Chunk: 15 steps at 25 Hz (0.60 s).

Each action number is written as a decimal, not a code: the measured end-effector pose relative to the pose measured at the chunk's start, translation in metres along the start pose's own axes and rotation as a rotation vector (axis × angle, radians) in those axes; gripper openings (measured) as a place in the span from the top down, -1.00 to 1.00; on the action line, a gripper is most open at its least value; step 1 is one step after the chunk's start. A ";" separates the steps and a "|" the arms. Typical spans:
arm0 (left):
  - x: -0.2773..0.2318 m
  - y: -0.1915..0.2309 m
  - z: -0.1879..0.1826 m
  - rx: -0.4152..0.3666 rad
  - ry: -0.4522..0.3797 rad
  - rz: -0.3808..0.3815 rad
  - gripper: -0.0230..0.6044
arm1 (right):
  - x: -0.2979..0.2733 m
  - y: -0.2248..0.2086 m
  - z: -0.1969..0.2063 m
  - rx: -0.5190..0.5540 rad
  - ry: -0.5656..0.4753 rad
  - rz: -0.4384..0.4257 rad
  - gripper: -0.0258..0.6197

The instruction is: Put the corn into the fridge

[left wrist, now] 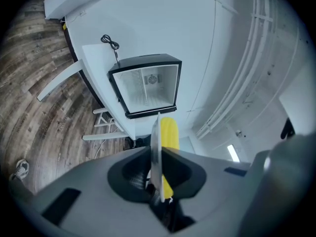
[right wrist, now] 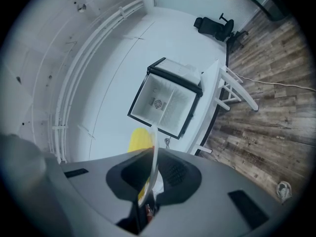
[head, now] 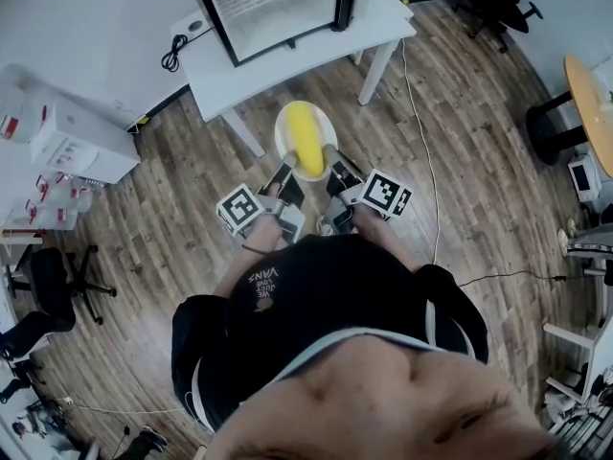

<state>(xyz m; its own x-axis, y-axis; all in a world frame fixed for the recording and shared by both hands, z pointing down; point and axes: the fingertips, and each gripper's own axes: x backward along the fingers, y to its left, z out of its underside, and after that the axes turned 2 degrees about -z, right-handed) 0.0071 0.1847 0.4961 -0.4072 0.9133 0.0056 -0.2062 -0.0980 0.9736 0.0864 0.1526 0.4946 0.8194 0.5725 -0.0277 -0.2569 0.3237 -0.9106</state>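
A yellow corn cob lies on a white plate that I carry level in front of me. My left gripper is shut on the plate's left rim and my right gripper is shut on its right rim. In the left gripper view the plate stands edge-on between the jaws of that gripper, with the corn behind it. The right gripper view shows the same plate edge, the corn and that gripper. Ahead, the small black fridge stands open on a white table.
The fridge shows a white inside with a wire shelf. A cable runs over the wood floor to the right of the table. White boxes stand at the left, a round wooden table at the right, office chairs behind.
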 end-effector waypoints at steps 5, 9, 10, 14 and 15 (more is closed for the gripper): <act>-0.032 0.001 -0.006 0.014 -0.021 0.004 0.83 | -0.014 -0.014 -0.027 -0.002 0.014 -0.007 0.83; -0.051 0.007 -0.009 0.005 -0.037 -0.015 0.83 | -0.022 -0.023 -0.044 -0.002 0.030 -0.014 0.83; -0.055 0.007 -0.009 0.006 -0.042 -0.012 0.83 | -0.024 -0.025 -0.048 -0.002 0.035 -0.017 0.83; -0.070 0.006 -0.011 0.012 -0.062 -0.007 0.83 | -0.029 -0.032 -0.062 0.002 0.054 -0.026 0.83; -0.072 0.009 -0.011 0.010 -0.066 -0.020 0.83 | -0.031 -0.033 -0.065 0.003 0.058 -0.028 0.83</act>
<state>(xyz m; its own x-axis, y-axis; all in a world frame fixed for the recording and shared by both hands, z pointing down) 0.0251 0.1133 0.5019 -0.3430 0.9393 0.0006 -0.2046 -0.0754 0.9759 0.1028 0.0752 0.4991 0.8546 0.5187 -0.0260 -0.2350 0.3417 -0.9100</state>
